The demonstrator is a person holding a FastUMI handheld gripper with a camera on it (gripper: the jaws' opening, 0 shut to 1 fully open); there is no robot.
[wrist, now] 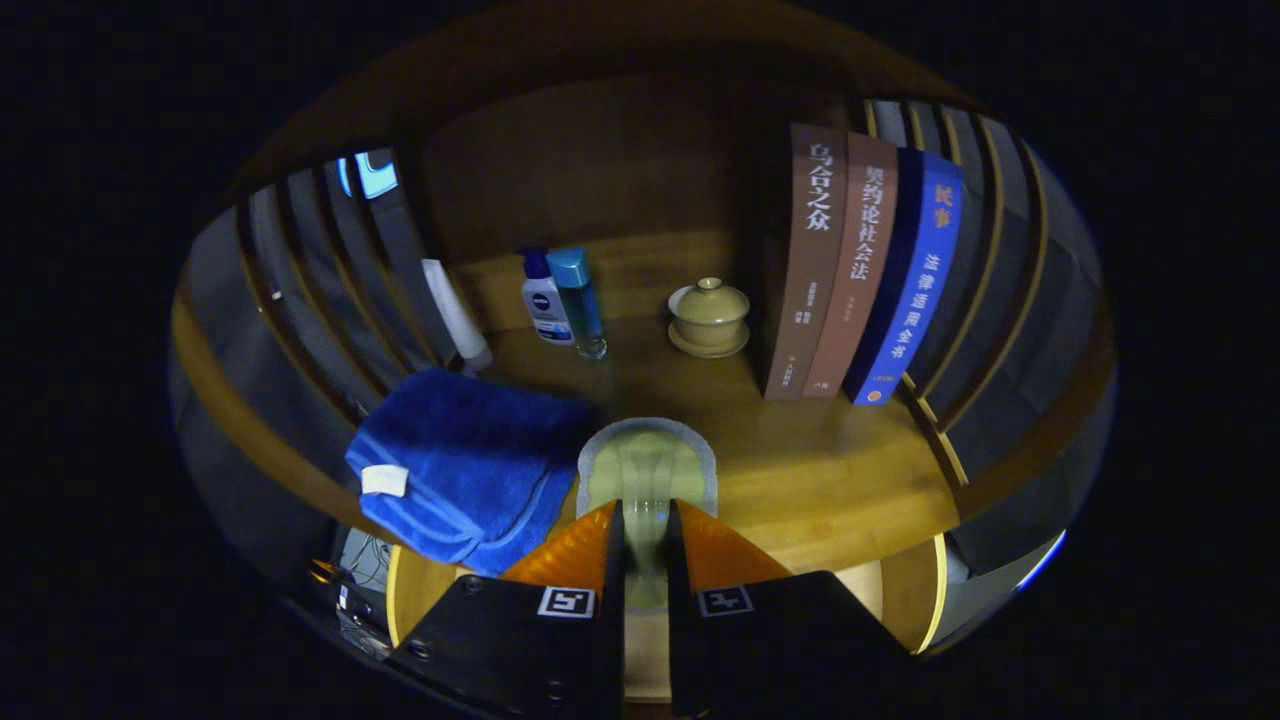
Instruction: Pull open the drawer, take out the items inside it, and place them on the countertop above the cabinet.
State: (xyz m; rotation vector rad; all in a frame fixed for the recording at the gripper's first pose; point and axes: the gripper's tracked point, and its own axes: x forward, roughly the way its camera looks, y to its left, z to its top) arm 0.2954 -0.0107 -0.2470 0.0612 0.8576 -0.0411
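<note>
A pale green sponge is clamped between the fingers of the hand-held gripper, above the wooden bench. A blue towel is draped just beside it; bottles, a lidded cup and upright books are seen beyond.

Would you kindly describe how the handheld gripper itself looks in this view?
The gripper has two dark, blocky housings side by side, each carrying a small square black-and-white marker near its front edge. Ribbed, wedge-shaped jaws extend forward from them, tapering toward a narrow gap. Small screw heads dot the left housing.
</note>
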